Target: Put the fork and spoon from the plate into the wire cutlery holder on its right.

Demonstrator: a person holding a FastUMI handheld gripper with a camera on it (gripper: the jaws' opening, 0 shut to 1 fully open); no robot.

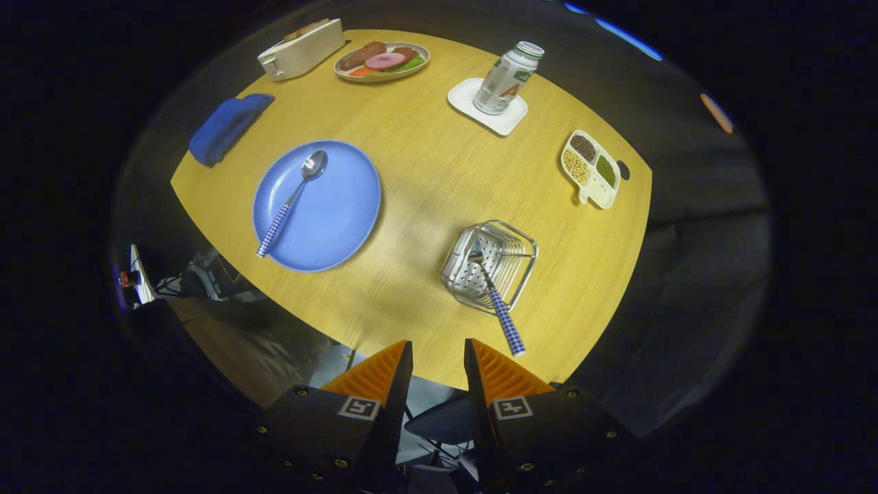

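Observation:
A blue plate [329,213] lies on the yellow wooden table [425,171], beyond my fingers and to their left. A spoon [291,200] with a blue checked handle lies across the plate, bowl pointing away from me. The wire cutlery holder [488,264] stands to the plate's right, just ahead of my right finger. A fork [495,298] with the same checked handle stands in it, tines down, handle leaning out toward me. My gripper [439,357] hovers high above the table's near edge, open, with nothing between its orange fingers [374,374].
At the far side sit a white box [302,48], a dish of food [382,60], a bottle [507,77] on a white coaster [488,108], and a divided snack tray [591,168]. A blue cloth [228,127] lies beyond the plate.

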